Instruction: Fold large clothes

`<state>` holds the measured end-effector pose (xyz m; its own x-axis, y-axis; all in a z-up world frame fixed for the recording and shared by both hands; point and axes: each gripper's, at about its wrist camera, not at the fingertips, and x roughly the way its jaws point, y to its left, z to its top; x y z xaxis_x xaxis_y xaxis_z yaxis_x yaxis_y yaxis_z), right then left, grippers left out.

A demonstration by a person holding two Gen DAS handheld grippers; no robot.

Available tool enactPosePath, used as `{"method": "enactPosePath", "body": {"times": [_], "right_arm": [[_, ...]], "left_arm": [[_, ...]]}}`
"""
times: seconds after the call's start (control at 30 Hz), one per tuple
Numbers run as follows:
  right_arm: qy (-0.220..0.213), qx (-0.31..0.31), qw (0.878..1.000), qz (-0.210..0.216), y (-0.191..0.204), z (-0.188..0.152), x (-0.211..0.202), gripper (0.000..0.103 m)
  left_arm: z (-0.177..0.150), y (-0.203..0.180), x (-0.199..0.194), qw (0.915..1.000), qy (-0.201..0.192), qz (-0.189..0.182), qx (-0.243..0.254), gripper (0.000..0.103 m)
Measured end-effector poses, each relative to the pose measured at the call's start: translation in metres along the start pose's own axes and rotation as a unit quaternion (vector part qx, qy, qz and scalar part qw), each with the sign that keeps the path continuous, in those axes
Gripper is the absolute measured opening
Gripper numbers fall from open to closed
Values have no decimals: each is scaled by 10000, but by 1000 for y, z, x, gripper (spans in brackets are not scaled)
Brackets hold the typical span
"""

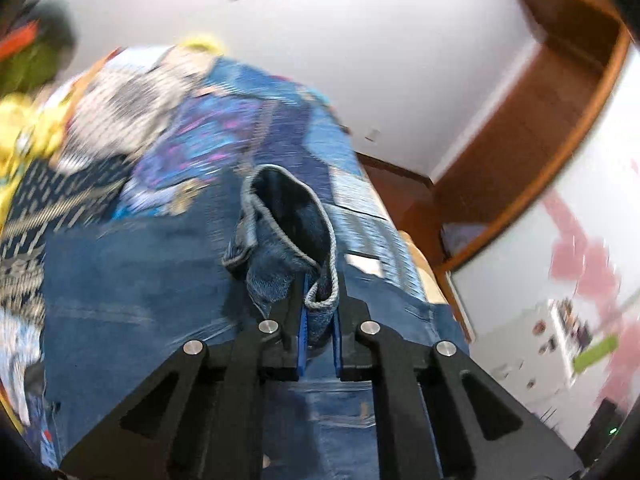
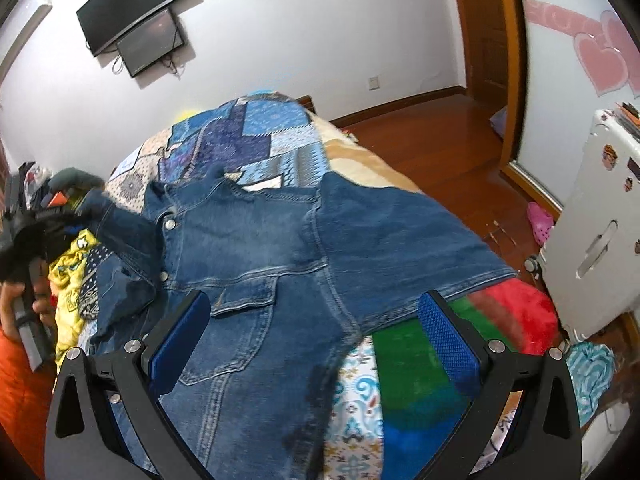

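Left wrist view: left gripper (image 1: pixel 319 312) clamped on sleeve cuff (image 1: pixel 288 232) of denim jacket (image 2: pixel 256 248). Right wrist view: right gripper (image 2: pixel 316 336) jaws wide apart, gripping nothing, above jacket spread across patchwork bed (image 2: pixel 260 128), near bed's right edge.

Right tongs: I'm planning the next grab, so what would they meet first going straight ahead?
Probably the denim jacket spread on the bed; the open right tongs point down at its chest pocket area. Depth is unclear.

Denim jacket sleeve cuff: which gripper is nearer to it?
Left. The left gripper is clamped on the cuff; the right gripper hovers open over the jacket body.
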<state>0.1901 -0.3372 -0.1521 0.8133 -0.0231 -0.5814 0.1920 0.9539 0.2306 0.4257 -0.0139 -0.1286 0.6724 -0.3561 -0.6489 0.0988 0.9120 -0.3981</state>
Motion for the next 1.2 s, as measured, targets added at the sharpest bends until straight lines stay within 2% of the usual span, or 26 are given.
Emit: {"method": "enactPosePath", "body": {"times": [0.17,0.27,0.37,0.5,0.6,0.67,0.73,0.87,0.93,1.03,1.07,1.13,1.2], "right_arm": [[-69,86,9999,-96,-15,1,-4,103],[-54,179,9997,-168,-27,1,-3,103],[-16,210,9995,-233,-35,0,-1,103],[39,188,9991,-372,-43,-1,3,103],[82,186,9987,-470,-49,-2,5,103],[112,184,9984,-517,-52,-2,7,103],[114,154,9982,-566,-52,-1,7,103],[27,22,9976,-689,-53,2,6,103],[-26,-85,9970,-771,-55,5,6,103],[-31,-201,9962,-850,-60,9,12,103],[-10,-213,9959,-881,-64,10,16,103],[168,-144,9964,-823,-76,11,27,103],[387,15,9974,-604,-90,11,39,103]], "left_arm": [[-17,-74,36,9962,278,-220,792,7],[-41,-106,68,9904,683,-248,1176,7],[-68,-117,93,9829,1250,-306,1315,7],[-102,-108,126,9678,2128,-347,1303,8],[-115,-113,122,9608,2367,-405,1387,14],[-116,-118,109,9587,2338,-388,1575,25],[-115,-124,91,9601,2136,-335,1775,46],[-110,-120,48,9644,1632,-92,2078,57],[-104,-109,28,9665,1409,142,2141,66],[-104,-89,7,9662,1102,550,2263,73],[-106,-79,-1,9655,1019,723,2286,74],[-108,-62,-7,9643,946,1014,2256,84],[-114,-42,-14,9619,892,1367,2193,84]]}}
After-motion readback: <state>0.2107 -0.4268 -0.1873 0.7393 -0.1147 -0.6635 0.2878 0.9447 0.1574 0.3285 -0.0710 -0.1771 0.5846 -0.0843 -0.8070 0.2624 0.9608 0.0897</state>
